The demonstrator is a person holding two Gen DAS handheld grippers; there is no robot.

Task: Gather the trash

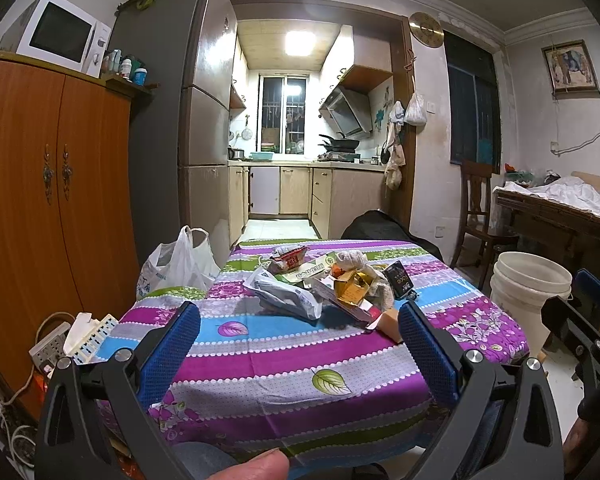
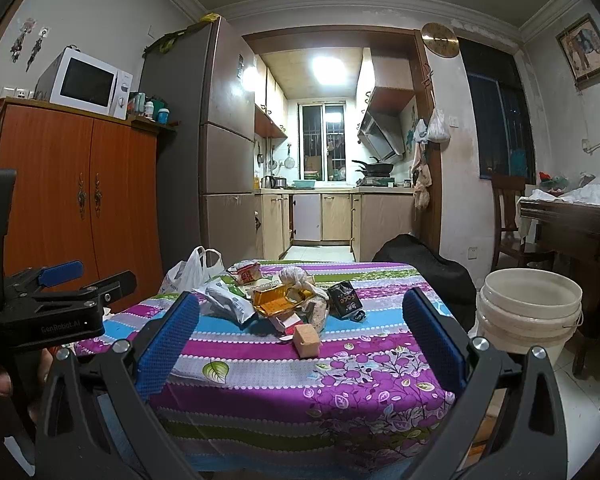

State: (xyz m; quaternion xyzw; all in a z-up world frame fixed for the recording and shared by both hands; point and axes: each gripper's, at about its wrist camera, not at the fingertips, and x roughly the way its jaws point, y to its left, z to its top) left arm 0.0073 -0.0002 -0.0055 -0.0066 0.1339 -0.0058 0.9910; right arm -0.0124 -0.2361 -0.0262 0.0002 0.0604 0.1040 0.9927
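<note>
A heap of trash (image 1: pixel 328 286) (image 2: pixel 288 300) lies on the striped floral tablecloth (image 1: pixel 284 356) (image 2: pixel 340 376): a crumpled white bag (image 1: pixel 288 294) (image 2: pixel 228 300), an orange box (image 1: pixel 350 288) (image 2: pixel 274 300), a black packet (image 1: pixel 400 278) (image 2: pixel 344 300), a red wrapper (image 1: pixel 288 259) (image 2: pixel 246 272), white wadding (image 2: pixel 296 276) and a small tan block (image 2: pixel 306 340). My left gripper (image 1: pixel 300 344) is open over the near part of the cloth, short of the heap. My right gripper (image 2: pixel 300 336) is open too, empty, with the tan block between its blue pads in view.
A white bucket (image 1: pixel 528 292) (image 2: pixel 528 312) stands on the floor right of the table. A white plastic bag (image 1: pixel 176 264) (image 2: pixel 188 272) hangs at the table's far left corner. An orange cabinet (image 1: pixel 40 200), a fridge and a power strip (image 1: pixel 48 348) are on the left; a black bag (image 2: pixel 420 260) is behind.
</note>
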